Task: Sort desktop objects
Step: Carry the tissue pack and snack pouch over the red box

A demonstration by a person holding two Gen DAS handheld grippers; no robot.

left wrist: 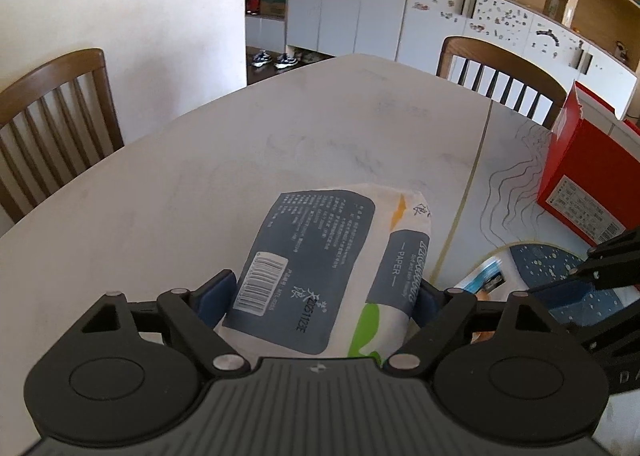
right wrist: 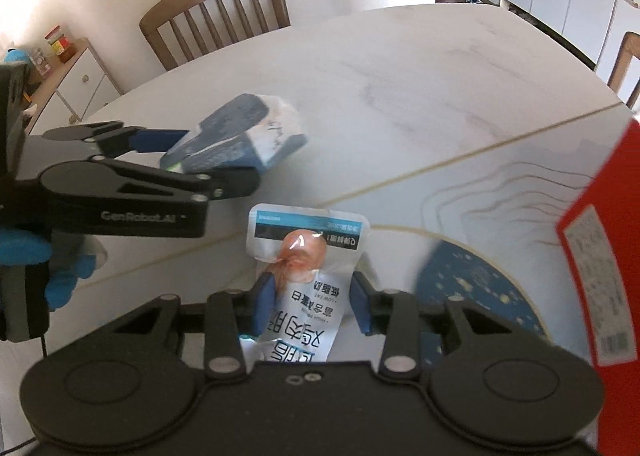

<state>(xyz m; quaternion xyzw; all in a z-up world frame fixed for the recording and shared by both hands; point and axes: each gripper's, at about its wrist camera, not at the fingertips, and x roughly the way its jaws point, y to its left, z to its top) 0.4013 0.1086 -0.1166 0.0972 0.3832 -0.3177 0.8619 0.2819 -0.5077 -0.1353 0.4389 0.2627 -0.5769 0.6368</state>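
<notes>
Left wrist: one tissue pack point(left wrist: 320, 272) clamped between the left gripper point(left wrist: 326, 296) pads above the table point(left wrist: 200, 159); one red box point(left wrist: 584, 183) at right; two chairs.

Right wrist: one snack pouch point(right wrist: 304, 276) pinched in the right gripper point(right wrist: 310, 300); gloved hand point(right wrist: 60, 268), unseen opposite.

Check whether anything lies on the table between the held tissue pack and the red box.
Nothing visible does. The tissue pack sits in the left hand-held gripper; bare table stretches to the red box.
</notes>
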